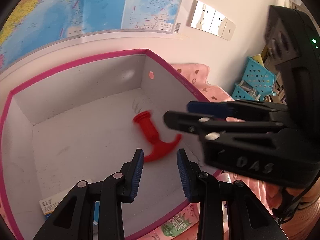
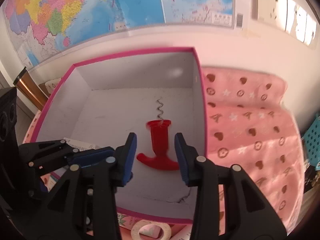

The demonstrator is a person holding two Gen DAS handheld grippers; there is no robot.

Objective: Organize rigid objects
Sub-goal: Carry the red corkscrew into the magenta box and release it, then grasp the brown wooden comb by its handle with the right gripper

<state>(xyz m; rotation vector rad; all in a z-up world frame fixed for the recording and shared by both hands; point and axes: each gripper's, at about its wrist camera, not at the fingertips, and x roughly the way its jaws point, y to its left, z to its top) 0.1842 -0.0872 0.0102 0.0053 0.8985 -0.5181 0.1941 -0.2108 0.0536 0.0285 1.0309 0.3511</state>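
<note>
Two grippers hover over one pink-rimmed box [image 1: 80, 64]. From the left wrist, the left gripper [image 1: 160, 172] hangs with fingers spread and empty above the red corkscrew [image 1: 154, 138], which lies on the box floor, probably just dropped there for sorting; the right gripper [image 1: 180, 112] reaches in sideways, its casing embossed "DAS".

From the right wrist, the right gripper [image 2: 156, 156] is likewise parted, straddling the corkscrew's handle without touching it; wall map [image 2: 80, 10] lettering is too blurred to read
</note>
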